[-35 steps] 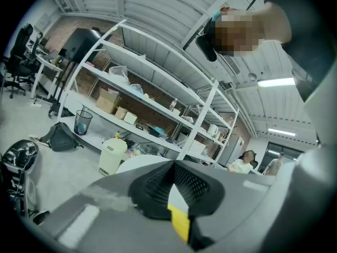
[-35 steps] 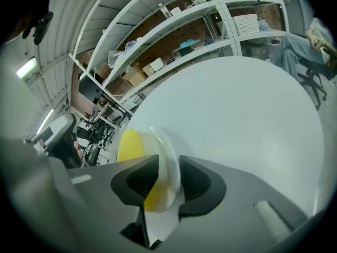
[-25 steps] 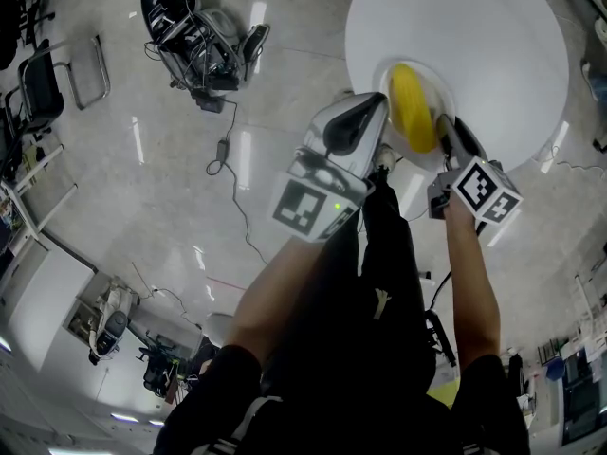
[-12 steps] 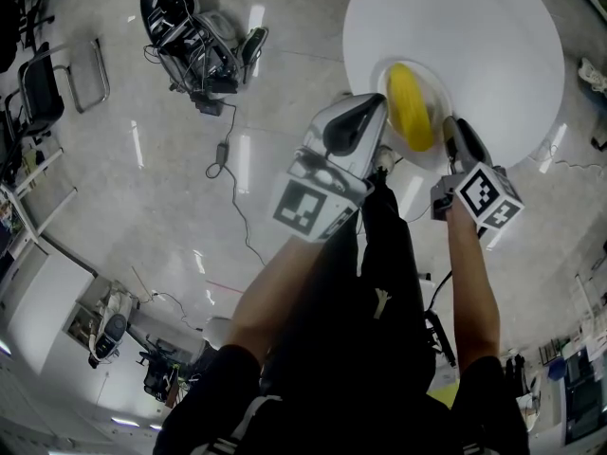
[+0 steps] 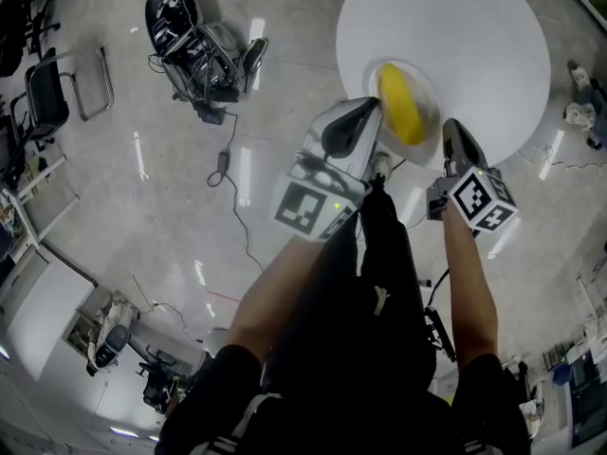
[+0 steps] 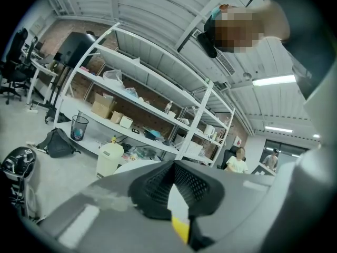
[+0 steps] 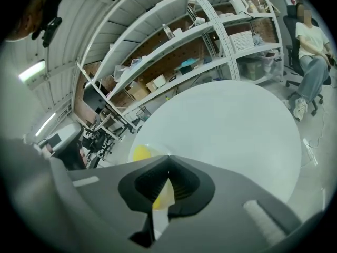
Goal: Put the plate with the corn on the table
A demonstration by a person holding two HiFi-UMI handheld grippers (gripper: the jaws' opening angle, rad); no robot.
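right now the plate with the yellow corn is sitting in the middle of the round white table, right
Not the middle: the plate with the yellow corn sits near the edge of the round white table closest to the person; the head view shows it.

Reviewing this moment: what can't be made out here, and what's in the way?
- Left gripper: whether its closed jaws pinch the plate; head view, its own body covers the contact.
- Corn: kernels too small, head view.
- Table: far edge cut off at the head view's top.
- Shelf contents: too small, left gripper view.

Bright, even light; fisheye-warped edges.
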